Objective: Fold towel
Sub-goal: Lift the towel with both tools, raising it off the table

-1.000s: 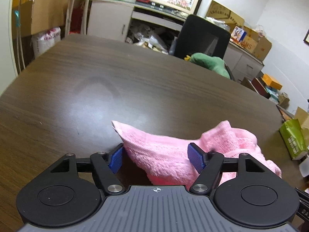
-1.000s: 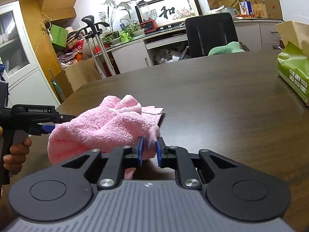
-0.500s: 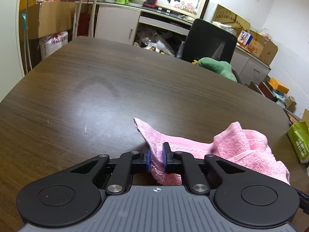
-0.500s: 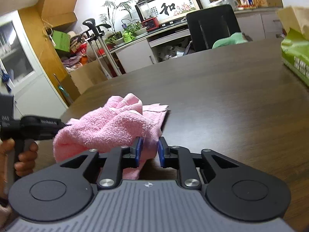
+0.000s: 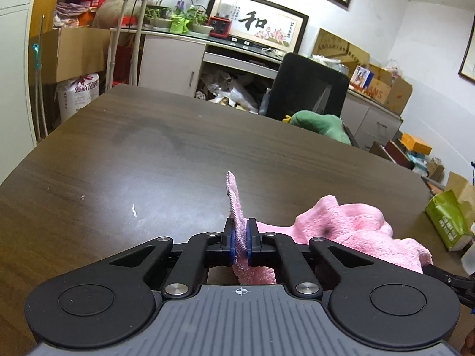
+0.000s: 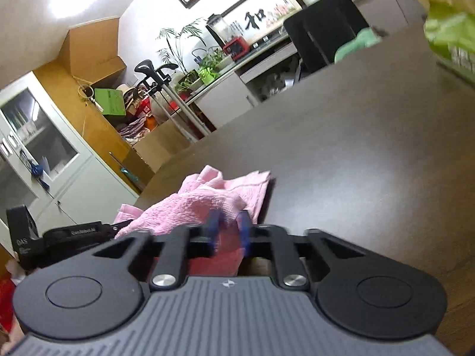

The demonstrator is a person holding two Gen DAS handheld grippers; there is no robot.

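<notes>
A crumpled pink towel (image 5: pixel 350 225) lies bunched on the dark wooden table (image 5: pixel 148 160). My left gripper (image 5: pixel 240 241) is shut on one edge of it, and a corner stands up between the blue pads. In the right wrist view the towel (image 6: pixel 207 201) is heaped in front of my right gripper (image 6: pixel 227 231), whose blue pads are close together with towel cloth between them. That view is blurred and tilted. The left gripper's body (image 6: pixel 71 234) shows at its left edge.
A green package (image 5: pixel 448 222) stands at the table's right edge, also in the right wrist view (image 6: pixel 451 35). A black office chair (image 5: pixel 308 86) with a green cushion (image 5: pixel 320 124) sits at the far side. Cabinets, boxes and plants line the wall behind.
My left gripper closed on the towel edge and lifted it. My right gripper kept hold of the towel and rose while tilting, blurring its view.
</notes>
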